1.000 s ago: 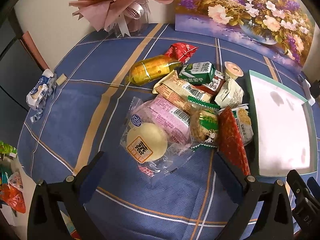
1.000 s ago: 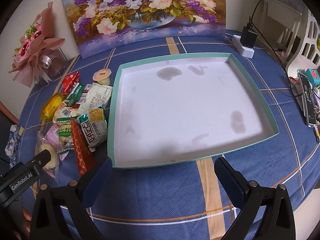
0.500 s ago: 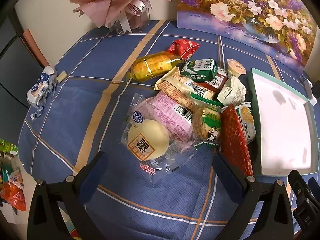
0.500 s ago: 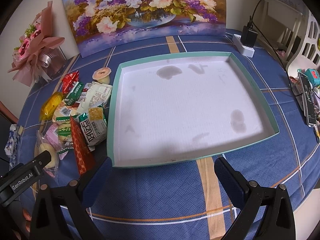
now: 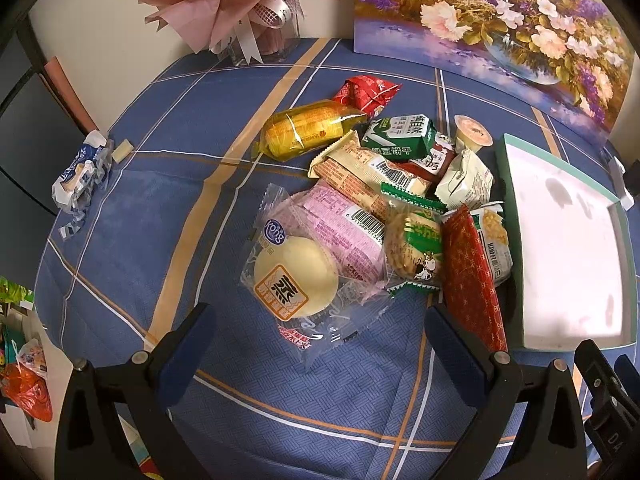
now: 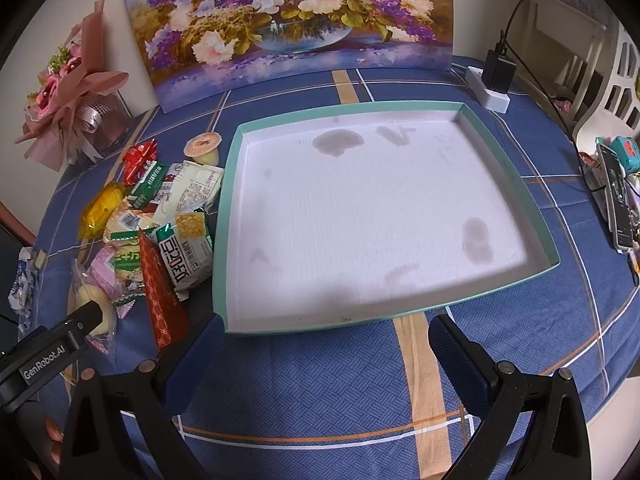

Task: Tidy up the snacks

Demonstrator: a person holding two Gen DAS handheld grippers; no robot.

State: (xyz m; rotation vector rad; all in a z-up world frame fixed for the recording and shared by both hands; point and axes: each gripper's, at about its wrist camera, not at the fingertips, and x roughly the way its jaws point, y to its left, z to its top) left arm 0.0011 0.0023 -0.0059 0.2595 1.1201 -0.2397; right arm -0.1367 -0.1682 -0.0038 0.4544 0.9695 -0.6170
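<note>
Left gripper [image 5: 318, 336]: released, jaws spread wide, holding nothing, low over the bun [image 5: 296, 276] at the near edge of the snacks.
Right gripper [image 6: 320, 348]: released, empty, just before the near rim of the tray [image 6: 404, 110].
Tray: teal-walled, white floor with a few dull stains, nothing in it.
Snacks: a loose heap on the counter [image 5: 160, 220], touching or just beside the tray's left wall.
Heap, nearest the tray: red patterned pack [image 5: 472, 280], corn-cracker pack [image 5: 494, 246], pale wrapper [image 5: 466, 180], jelly cup [image 5: 472, 136].
Heap, farther from the tray: biscuit pack [image 5: 416, 248], pink pack [image 5: 344, 228], tan bar [image 5: 368, 170], green pack [image 5: 400, 138], yellow roll [image 5: 308, 130], red candy pack [image 5: 366, 90].
In the way: the bun lies partly on the pink pack; packs overlap one another.
Well left of the tray: crumpled blue-white wrapper [image 5: 80, 174] near the counter edge.
Behind the tray: flower painting [image 6: 296, 20] against the wall, pink bouquet [image 6: 68, 92] to its left, white power strip with black plug [image 6: 494, 80] to its right.
Surface: blue cloth with white and tan stripes.
Right of the tray: clutter at the counter edge; a white chair beyond.
</note>
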